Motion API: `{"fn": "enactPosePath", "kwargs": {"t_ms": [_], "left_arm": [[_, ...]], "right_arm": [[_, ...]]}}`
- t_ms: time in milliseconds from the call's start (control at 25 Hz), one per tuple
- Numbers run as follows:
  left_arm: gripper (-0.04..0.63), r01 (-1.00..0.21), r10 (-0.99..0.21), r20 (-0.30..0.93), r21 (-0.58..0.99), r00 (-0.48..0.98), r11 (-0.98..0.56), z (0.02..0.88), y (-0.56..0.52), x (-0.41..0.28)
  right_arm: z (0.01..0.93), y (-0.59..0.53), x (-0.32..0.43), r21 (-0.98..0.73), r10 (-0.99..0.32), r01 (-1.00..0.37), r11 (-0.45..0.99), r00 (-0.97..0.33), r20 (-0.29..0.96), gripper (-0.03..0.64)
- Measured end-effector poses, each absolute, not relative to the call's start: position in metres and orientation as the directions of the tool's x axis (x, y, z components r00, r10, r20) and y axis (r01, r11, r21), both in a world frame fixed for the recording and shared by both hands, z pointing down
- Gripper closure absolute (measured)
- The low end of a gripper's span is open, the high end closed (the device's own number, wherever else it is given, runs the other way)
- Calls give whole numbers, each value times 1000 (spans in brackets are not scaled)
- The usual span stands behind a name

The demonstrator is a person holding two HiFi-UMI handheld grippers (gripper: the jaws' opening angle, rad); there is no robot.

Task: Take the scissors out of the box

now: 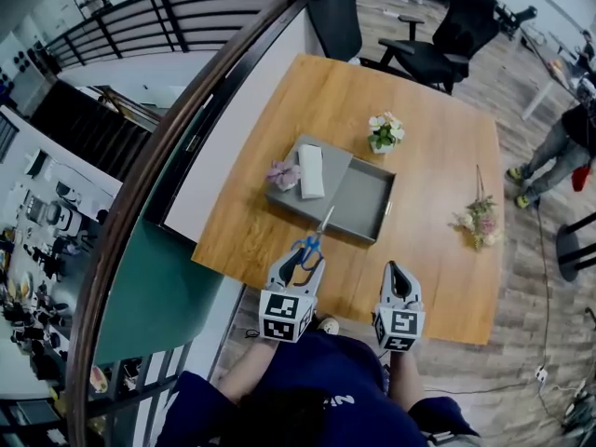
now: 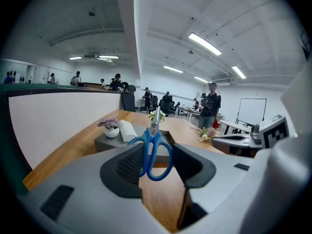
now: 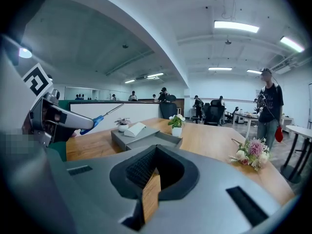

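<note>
The jaws of the left gripper (image 2: 157, 165) are closed on the blue handle loops of the scissors (image 2: 155, 147), which stand on edge between the pads with the metal blades pointing forward and slightly up. Seen from the right gripper view, the scissors (image 3: 92, 120) are lifted clear of the worktop (image 1: 428, 250), outside the box (image 1: 365, 199). From the head view, they sit above the worktop's near edge, blade tips reaching over the box's near wall.

The jaws of the right gripper (image 3: 155, 177) are closed together with nothing between them. This gripper is beside the left one, also at the near edge and apart from the box.

The box is a shallow grey tray near the middle of the worktop, and its open compartment is bare. Joined to its left side is a flat grey panel. On the panel are a small pink potted plant (image 1: 283, 175) and a white folded item (image 1: 311, 170), side by side.

A small pot of white flowers (image 1: 385, 131) stands just beyond the box's far side. A loose bouquet (image 1: 480, 217) lies near the worktop's right edge, well apart from the box. Black office chairs (image 1: 447, 35) stand beyond the far edge.
</note>
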State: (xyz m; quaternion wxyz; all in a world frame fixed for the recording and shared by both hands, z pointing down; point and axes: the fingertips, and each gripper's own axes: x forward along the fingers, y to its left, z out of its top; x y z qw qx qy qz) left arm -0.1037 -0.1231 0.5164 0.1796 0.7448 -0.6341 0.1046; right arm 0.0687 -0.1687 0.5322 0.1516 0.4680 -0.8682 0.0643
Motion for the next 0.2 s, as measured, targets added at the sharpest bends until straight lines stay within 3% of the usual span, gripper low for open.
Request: {"fn": "enactPosePath", "kwargs": {"t_ms": [200], "left_arm": [[402, -983, -907, 387, 134, 168, -125, 517, -123, -102]], "right_arm": [[535, -170, 70, 34, -790, -831, 556, -515, 332, 609]]}}
